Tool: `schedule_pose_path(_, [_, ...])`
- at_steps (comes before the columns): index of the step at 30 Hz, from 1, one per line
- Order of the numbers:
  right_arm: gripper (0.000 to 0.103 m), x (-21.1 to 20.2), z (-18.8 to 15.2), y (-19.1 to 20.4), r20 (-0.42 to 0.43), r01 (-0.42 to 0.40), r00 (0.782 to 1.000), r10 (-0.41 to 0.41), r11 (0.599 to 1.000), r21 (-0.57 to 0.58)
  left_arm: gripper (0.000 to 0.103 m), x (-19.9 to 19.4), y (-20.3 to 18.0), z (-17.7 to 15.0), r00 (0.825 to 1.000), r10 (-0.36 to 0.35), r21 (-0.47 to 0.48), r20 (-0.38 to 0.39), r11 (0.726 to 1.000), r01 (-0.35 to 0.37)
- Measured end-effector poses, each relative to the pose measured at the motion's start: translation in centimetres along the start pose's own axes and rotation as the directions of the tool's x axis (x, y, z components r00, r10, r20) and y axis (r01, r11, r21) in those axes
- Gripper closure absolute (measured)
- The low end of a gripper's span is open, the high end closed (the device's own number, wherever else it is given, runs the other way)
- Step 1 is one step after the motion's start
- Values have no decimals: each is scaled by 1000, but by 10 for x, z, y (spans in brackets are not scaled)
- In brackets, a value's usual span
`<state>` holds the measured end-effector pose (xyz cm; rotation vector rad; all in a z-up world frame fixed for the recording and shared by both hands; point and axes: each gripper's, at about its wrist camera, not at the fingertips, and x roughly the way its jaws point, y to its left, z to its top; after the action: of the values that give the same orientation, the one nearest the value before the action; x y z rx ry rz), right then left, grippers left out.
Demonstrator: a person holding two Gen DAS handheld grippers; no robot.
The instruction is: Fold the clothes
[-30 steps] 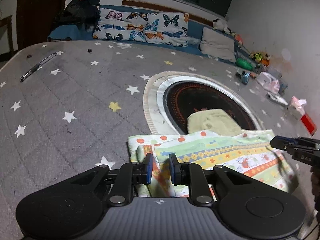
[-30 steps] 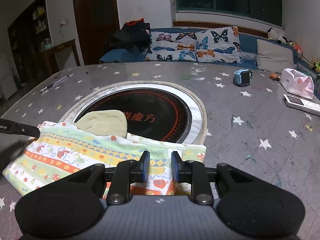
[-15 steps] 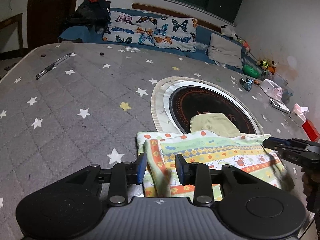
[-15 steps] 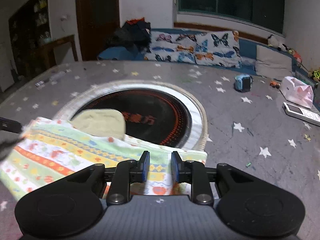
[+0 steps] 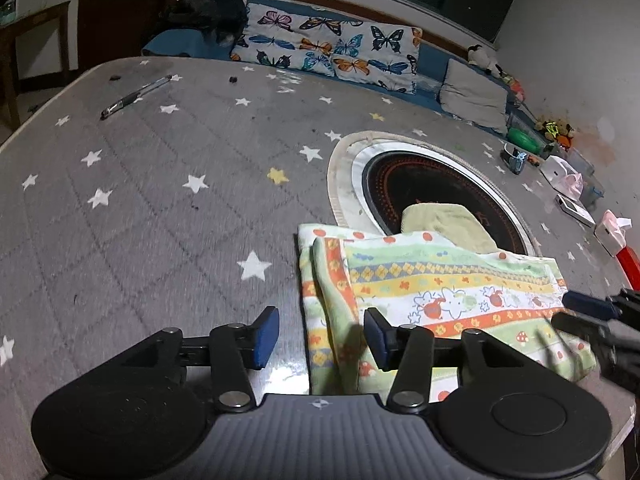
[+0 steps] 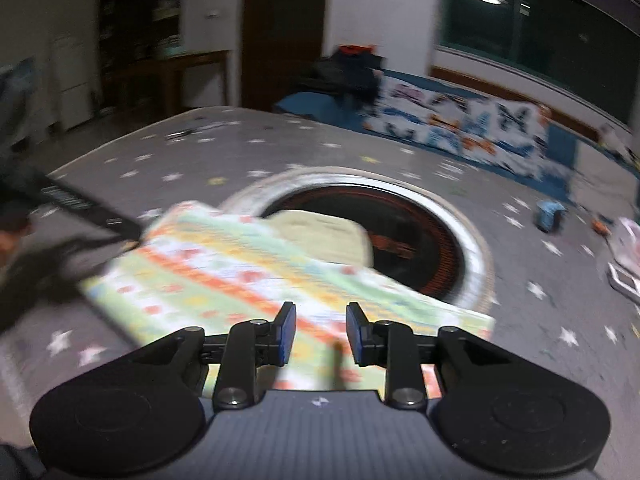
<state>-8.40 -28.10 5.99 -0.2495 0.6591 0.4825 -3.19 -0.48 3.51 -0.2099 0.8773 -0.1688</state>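
Note:
A striped, cartoon-printed cloth [image 5: 440,288] lies folded on the grey star-patterned table [image 5: 160,200], its far edge over a round black cooktop [image 5: 424,176]. A pale yellow cloth [image 5: 444,224] rests on the cooktop behind it. My left gripper [image 5: 320,338] hangs wide open at the cloth's left folded edge, holding nothing. My right gripper [image 6: 321,334] hovers over the cloth's [image 6: 240,272] near edge with a narrow gap and nothing between its fingers. In the left wrist view the right gripper [image 5: 592,316] is at the cloth's right end. The right wrist view is motion-blurred.
A pen [image 5: 136,96] lies at the far left of the table. A white remote [image 5: 572,208], a tissue pack [image 5: 612,232] and small toys sit along the right edge. A butterfly pillow [image 5: 332,52] and a grey pillow [image 5: 476,96] lie beyond the table.
My left gripper opened wide, let go of the cloth's left edge and drew back. My right gripper rose and swung, blurring its view; its gap widened slightly.

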Motion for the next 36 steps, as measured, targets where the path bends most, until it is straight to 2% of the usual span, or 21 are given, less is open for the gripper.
schedule_pose_path(4, [74, -1, 5, 34, -6, -76, 997, 76, 994, -83, 43, -2, 1, -1, 1000, 9, -12, 3, 1000, -9])
schedule_pose_path(7, [68, 1, 8, 59, -8, -118, 993, 119, 981, -156, 40, -3, 3, -1, 1000, 14, -23, 2, 1000, -14])
schedule_pose_path(12, [68, 13, 12, 91, -31, -181, 983, 178, 955, -234, 33, -5, 10, 1, 1000, 24, -51, 9, 998, -24])
schedule_pose_path(21, [68, 31, 15, 130, -54, -215, 976, 210, 915, -341, 24, -10, 24, 6, 999, 33, -95, 27, 995, -30])
schedule_pose_path(29, [68, 45, 15, 157, -68, -228, 973, 220, 877, -423, 15, -8, 27, 4, 999, -49, -182, 16, 982, 51])
schedule_pose_path(31, [70, 48, 15, 160, -71, -224, 974, 214, 873, -434, 13, -7, 27, 3, 998, -63, -209, 13, 976, 65])
schedule_pose_path(35, [88, 48, 18, 155, -70, -228, 973, 219, 887, -402, 11, -6, 31, 1, 994, -108, -292, 11, 950, 106])
schedule_pose_path(36, [89, 47, 20, 152, -65, -235, 972, 228, 894, -381, 11, -6, 32, 1, 993, -120, -315, 8, 942, 117])
